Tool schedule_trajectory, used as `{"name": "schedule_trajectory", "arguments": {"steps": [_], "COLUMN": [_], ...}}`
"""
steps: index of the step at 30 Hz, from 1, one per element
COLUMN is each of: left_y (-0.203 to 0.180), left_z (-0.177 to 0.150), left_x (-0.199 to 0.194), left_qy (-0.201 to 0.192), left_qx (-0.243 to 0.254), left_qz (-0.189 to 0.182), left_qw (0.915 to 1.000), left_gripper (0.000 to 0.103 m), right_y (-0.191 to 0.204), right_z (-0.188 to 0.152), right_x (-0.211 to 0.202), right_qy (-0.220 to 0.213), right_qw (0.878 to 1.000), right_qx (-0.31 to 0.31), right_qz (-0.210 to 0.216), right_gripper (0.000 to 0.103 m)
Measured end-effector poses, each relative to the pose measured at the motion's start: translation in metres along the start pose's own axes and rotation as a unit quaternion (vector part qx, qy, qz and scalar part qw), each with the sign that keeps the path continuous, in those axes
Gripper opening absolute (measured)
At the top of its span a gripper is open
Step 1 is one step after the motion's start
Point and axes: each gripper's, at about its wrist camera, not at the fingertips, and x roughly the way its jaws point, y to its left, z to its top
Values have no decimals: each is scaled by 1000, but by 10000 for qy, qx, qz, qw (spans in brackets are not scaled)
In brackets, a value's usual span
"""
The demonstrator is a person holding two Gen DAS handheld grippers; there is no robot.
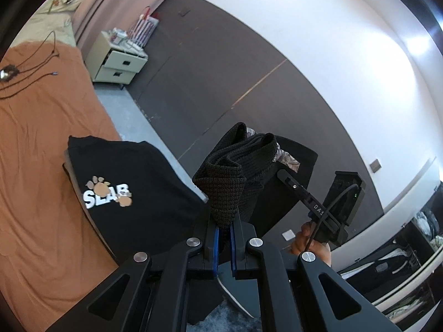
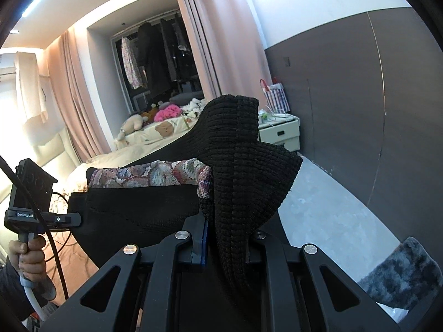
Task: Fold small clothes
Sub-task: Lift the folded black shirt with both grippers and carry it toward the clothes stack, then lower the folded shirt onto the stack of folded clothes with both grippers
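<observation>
Left tongs: the left tongs (image 1: 224,228) were pressed together on a bunched corner of the black knit garment (image 1: 235,171), the cloth standing up out of the blue pads.
Right tongs: the right tongs (image 2: 225,238) pinched another thick fold of the same knit; only the left blue pad showed, the other was buried in cloth.
Garment: it hung in the air between the two hands, above the edge of the bed, with a flowered lining (image 2: 155,174) showing along its upper edge.
Nearby: a folded black T-shirt (image 1: 124,182) with a white logo lay on the orange bed cover (image 1: 41,138), just beside the hanging piece.
Step in hand, judged: carrying and spreading the knit before laying it down.
Doing it well: draw the hands apart until the top edge ran straight, keep both grips level, then lower the piece flat on bare cover, apart from the T-shirt.
Risk: a bunched grip could leave a twisted corner.
</observation>
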Motion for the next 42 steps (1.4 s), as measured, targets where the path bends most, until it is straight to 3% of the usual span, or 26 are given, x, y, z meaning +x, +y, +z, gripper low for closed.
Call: {"name": "schedule_trajectory", "arguments": {"steps": [11, 21, 33, 42], "left_y": [55, 130, 212, 252], "left_z": [39, 63, 72, 78], "left_x": [31, 69, 108, 124], "left_qy": [34, 155, 349, 382], "left_qx": [-268, -657, -1118, -1275], "left_qz": [173, 324, 435, 570], "left_qw": [9995, 9972, 9922, 9895], "left_gripper": [5, 5, 5, 5], "right_y": [42, 58, 39, 26], "right_z": [4, -1, 19, 21], "right_x": [52, 92, 133, 169], "right_qy": [296, 726, 1229, 1456], "right_qw": [9994, 9971, 9920, 9882], "right_qx": [157, 213, 219, 369], "right_qz": [-18, -94, -185, -303], "right_gripper": [10, 10, 10, 10]}}
